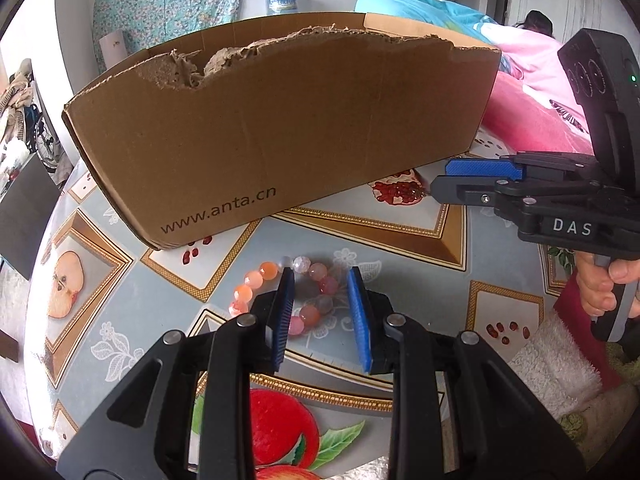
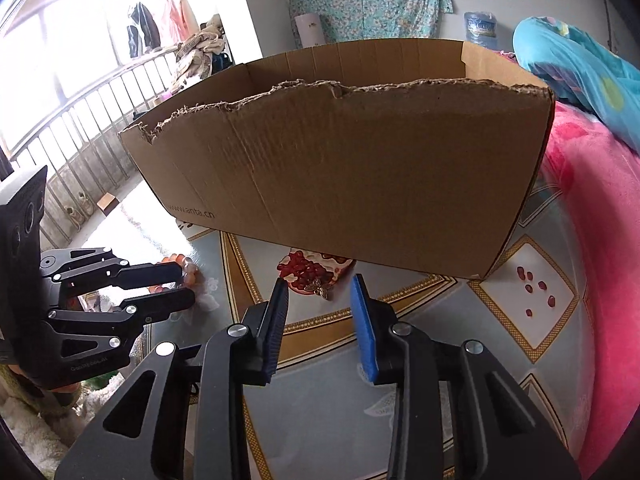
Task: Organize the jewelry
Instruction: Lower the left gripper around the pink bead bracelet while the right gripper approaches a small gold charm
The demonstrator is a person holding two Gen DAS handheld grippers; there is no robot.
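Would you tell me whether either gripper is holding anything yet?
Nothing is held: left gripper straddles the pink-orange bead bracelet, right gripper approaches the small metal butterfly ornament.

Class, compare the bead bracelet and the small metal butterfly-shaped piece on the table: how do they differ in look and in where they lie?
The bead bracelet is a ring of round pink and orange beads; the butterfly piece is one flat bronze-coloured ornament. The bracelet is clearly larger than the butterfly piece. The bracelet lies between the left gripper fingers; the butterfly piece lies just ahead of the right gripper, on a pomegranate print. Both rest on the tablecloth before the cardboard box.
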